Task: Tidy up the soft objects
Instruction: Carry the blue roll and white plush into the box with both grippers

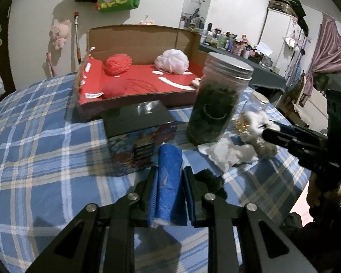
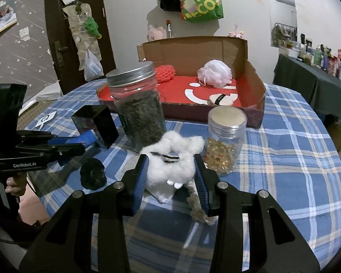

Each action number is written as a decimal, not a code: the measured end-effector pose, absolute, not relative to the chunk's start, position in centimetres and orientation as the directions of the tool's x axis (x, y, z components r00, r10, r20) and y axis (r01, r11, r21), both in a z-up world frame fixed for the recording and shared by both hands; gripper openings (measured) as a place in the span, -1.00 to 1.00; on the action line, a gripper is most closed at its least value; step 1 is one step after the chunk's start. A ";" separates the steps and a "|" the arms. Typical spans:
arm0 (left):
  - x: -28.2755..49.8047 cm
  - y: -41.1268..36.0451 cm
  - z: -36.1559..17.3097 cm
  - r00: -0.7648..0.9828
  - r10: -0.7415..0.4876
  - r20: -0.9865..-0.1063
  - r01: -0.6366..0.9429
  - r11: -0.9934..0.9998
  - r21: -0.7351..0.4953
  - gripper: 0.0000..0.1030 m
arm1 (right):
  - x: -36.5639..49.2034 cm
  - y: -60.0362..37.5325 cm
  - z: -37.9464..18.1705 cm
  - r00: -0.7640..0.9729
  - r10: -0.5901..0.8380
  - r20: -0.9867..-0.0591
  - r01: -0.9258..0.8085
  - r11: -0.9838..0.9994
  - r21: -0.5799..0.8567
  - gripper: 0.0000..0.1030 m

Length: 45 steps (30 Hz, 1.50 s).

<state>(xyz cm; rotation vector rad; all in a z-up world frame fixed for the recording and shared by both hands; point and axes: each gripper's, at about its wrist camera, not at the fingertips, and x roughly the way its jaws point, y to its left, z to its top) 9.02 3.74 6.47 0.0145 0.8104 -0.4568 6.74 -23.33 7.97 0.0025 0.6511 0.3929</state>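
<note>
Plaid tablecloth (image 1: 45, 122) is carrying jars and the red-lined box (image 2: 259, 95) behind. Left gripper (image 1: 169, 170) is clamping a blue rolled cloth (image 1: 170, 182); right gripper (image 2: 170, 159) is pinching white cotton fluff (image 2: 170, 157). Advice: lift each clear of the tall jar (image 2: 138, 109) before reaching over the box wall.

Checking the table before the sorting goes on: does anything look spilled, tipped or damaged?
Nothing looks spilled or tipped: the tall lidded glass jar of dark leaves and the short lidded jar of amber capsules stand upright. Only the crumpled white tissue looks untidy on the checked cloth.
</note>
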 end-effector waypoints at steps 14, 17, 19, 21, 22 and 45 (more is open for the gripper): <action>8.6 8.5 6.5 0.634 -0.288 -0.718 0.294 0.948 -0.120 -0.55 | 6.5 -26.7 7.7 0.722 0.307 -0.620 -0.299 0.947 0.121 -0.27; 9.0 9.5 6.5 0.647 -0.264 -0.716 0.277 0.955 -0.102 -0.55 | 6.5 -27.5 7.7 0.726 0.291 -0.623 -0.291 0.951 0.106 -0.27; 9.3 10.1 6.5 0.657 -0.257 -0.709 0.272 0.958 -0.094 -0.55 | 6.5 -27.9 7.7 0.728 0.278 -0.626 -0.287 0.954 0.090 -0.27; 9.8 10.4 6.6 0.662 -0.262 -0.703 0.278 0.956 -0.095 -0.55 | 6.6 -28.2 7.6 0.731 0.259 -0.631 -0.278 0.958 0.071 -0.27; 10.0 10.6 6.6 0.663 -0.267 -0.700 0.284 0.954 -0.096 -0.55 | 6.7 -28.5 7.5 0.732 0.250 -0.634 -0.273 0.960 0.063 -0.27; 15.0 10.0 7.8 0.657 -0.307 -0.689 0.423 0.906 -0.001 -0.55 | 11.8 -30.8 8.6 0.751 0.156 -0.641 -0.322 0.935 -0.150 -0.27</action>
